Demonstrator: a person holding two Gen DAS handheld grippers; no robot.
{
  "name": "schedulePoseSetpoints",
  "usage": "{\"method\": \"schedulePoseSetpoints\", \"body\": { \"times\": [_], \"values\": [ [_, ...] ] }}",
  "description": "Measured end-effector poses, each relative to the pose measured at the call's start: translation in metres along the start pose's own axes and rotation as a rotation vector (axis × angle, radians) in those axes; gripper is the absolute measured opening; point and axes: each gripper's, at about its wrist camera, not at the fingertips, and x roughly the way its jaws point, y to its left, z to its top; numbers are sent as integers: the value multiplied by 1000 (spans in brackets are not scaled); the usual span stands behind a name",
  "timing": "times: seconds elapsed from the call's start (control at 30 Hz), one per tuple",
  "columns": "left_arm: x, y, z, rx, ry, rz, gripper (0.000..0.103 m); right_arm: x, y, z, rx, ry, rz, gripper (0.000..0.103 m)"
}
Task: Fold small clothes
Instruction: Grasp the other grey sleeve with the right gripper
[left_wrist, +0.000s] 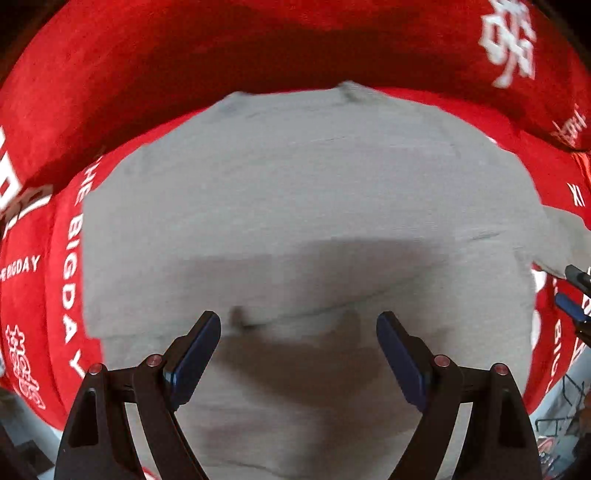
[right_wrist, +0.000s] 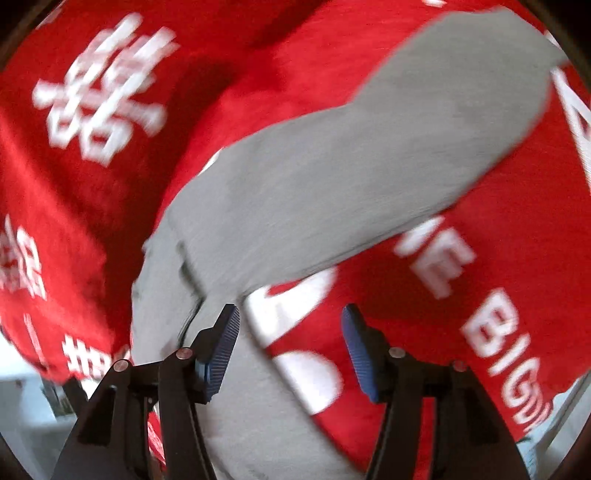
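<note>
A grey garment (left_wrist: 295, 206) lies spread flat on a red cloth with white lettering (left_wrist: 66, 288). My left gripper (left_wrist: 298, 328) hangs over its near part, pointing down, jaws wide open and nothing between them. In the right wrist view the same grey garment (right_wrist: 351, 184) runs as a long band from upper right to lower left, with a folded edge near the left finger. My right gripper (right_wrist: 290, 332) stands open above the red cloth (right_wrist: 406, 332), beside that edge, with nothing between its pads. The right gripper's blue fingertips (left_wrist: 570, 306) show at the right rim of the left wrist view.
The red cloth (right_wrist: 92, 166) bunches up in a thick fold behind the garment (left_wrist: 258, 48). Pale floor and clutter show past the cloth's edge at the lower corners (left_wrist: 561, 417). Both views are motion-blurred.
</note>
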Motion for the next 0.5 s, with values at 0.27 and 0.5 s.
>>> {"method": "schedulePoseSetpoints", "body": {
  "times": [0.27,0.5],
  "values": [
    [1,-43,8,43,-24,-55,88,-15,-72,31,250,-96,29,62],
    [11,-67,15,43,12,-66,88,-21,-100,59,356,-159,92,62]
  ]
}}
